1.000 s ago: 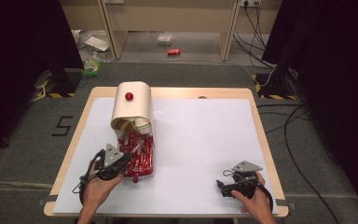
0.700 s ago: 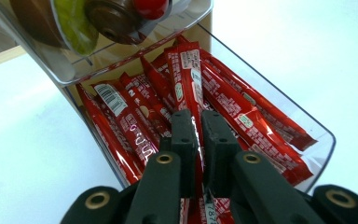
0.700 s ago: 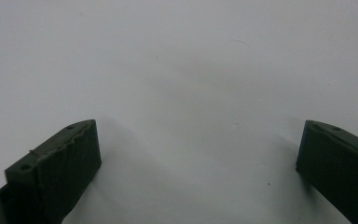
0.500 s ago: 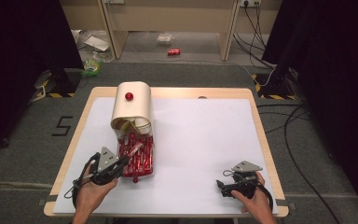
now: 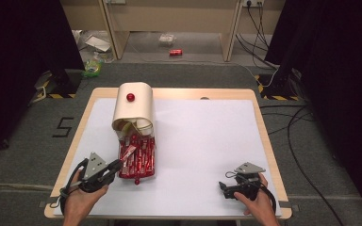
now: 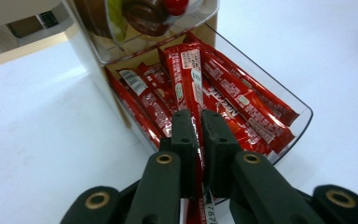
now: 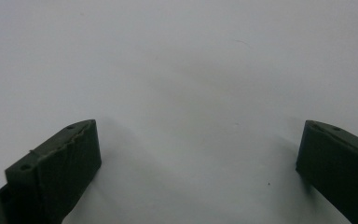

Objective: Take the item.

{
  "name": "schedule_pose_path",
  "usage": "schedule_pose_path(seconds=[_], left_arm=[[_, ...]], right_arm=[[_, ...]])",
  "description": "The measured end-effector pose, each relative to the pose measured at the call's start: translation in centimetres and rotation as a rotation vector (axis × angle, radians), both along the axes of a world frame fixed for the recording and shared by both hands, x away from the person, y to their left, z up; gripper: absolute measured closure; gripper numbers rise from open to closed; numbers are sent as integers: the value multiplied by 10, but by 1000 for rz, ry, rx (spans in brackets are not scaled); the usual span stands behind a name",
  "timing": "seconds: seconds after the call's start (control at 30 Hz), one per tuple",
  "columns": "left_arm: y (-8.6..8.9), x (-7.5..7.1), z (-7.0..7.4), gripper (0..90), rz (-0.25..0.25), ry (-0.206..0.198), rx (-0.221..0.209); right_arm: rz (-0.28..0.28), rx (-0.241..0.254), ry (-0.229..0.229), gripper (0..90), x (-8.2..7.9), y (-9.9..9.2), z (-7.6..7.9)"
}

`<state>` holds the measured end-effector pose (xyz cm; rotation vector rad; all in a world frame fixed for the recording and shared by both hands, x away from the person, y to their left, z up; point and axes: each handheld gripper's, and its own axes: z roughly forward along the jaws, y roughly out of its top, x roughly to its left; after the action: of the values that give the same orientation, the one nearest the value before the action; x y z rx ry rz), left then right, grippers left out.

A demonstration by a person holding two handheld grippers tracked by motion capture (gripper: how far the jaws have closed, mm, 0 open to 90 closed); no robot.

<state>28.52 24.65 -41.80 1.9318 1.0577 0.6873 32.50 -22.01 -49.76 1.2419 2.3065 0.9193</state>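
Left hand-held gripper (image 6: 199, 119): jaws pressed together on one red stick (image 6: 186, 77), pinching it near its lower end; the stick runs up from the jaws over the drawer. In the high view the gripper (image 5: 114, 165) sits at the near left of the surface, tips at the drawer's left front corner, stick (image 5: 128, 153) angled up from them.
Right hand-held gripper (image 7: 198, 154): jaws spread wide, nothing between them, bare white surface beneath. In the high view it (image 5: 224, 187) rests at the near right, well apart from the drawer.
Drawer (image 6: 303, 116): clear plastic, pulled out toward the person from under the box, holding many red sticks lying lengthwise.
Box (image 5: 133, 108): cream, rounded top, at the far left of the surface; a red knob (image 5: 130, 97) on top.
Surface (image 5: 207, 141): white sheet on a wooden top.
Floor: a red can (image 5: 175, 52) beyond the surface.
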Motion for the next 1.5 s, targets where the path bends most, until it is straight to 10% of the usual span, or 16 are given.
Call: schedule_pose_path(seconds=[0.83, 1.5], left_arm=[[61, -10, -1, 835, 156, -24, -16], [72, 2, -17, 834, 194, 7, -15]], right_arm=[[1, 1, -1, 3, 0, 0, 0], [-1, 0, 0, 2, 0, 0, 0]])
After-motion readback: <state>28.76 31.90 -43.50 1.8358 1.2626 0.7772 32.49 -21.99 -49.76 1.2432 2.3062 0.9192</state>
